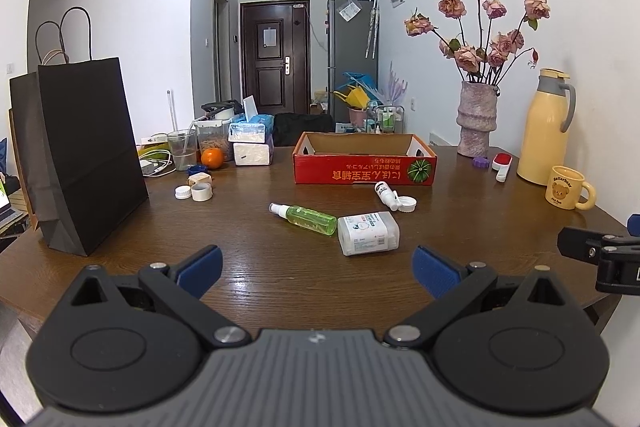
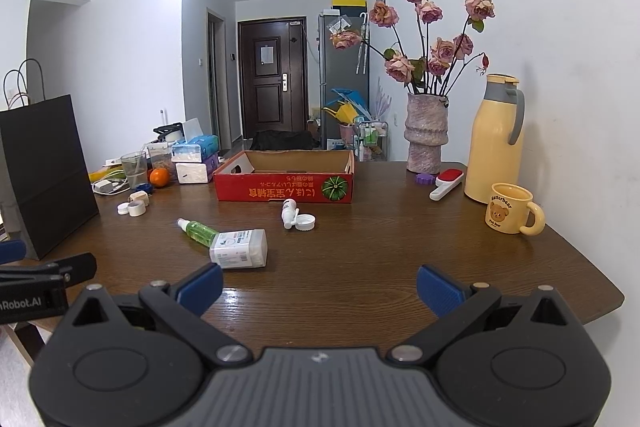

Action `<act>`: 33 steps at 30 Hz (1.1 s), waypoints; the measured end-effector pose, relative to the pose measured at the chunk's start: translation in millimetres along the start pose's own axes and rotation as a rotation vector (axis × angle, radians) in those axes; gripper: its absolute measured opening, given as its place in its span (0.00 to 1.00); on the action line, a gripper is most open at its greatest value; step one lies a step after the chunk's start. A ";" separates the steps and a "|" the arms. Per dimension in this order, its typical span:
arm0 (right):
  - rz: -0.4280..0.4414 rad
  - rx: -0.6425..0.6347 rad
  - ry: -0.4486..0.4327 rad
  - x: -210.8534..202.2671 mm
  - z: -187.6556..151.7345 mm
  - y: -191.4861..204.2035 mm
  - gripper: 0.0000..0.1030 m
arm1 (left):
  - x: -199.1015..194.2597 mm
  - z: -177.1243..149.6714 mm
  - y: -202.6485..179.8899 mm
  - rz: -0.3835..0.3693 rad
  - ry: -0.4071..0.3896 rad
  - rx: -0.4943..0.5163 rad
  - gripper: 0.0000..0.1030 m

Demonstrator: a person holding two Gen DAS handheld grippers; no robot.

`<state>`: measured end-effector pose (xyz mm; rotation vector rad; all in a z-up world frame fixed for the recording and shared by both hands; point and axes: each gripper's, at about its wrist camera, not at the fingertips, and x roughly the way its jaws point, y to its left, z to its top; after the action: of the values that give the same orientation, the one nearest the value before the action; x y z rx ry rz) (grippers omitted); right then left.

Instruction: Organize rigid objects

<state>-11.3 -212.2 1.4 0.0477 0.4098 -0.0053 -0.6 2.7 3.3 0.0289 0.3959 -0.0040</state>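
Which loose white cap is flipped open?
The white cap beside the small white bottle, near the red box; the two caps by the black bag aren't hinged.

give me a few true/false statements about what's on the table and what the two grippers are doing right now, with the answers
1. The green spray bottle lies on its side on the table. True.
2. The left gripper is shut on the white plastic case. False: its jaws stand wide open and empty, short of the case.
3. The red cardboard box already holds the green spray bottle. False: the bottle lies on the table in front of the box, and nothing shows inside the box.
4. The right gripper is open and holds nothing. True.
5. The yellow bear mug stands upright beside the yellow thermos jug. True.
6. The small white bottle stands upright. False: it lies on its side near a loose white cap.
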 end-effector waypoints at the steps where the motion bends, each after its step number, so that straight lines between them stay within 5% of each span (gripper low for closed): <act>1: 0.000 0.000 0.000 0.1 0.0 -0.4 1.00 | 0.1 0.0 0.0 0.000 0.000 0.001 1.00; 33: 0.011 -0.001 -0.002 0.8 2.2 13.0 1.00 | 0.3 -1.0 1.4 -0.002 -0.001 0.000 1.00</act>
<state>-9.5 -199.3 3.6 0.0493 0.4079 0.0054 -0.6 4.1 2.3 0.0286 0.3953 -0.0060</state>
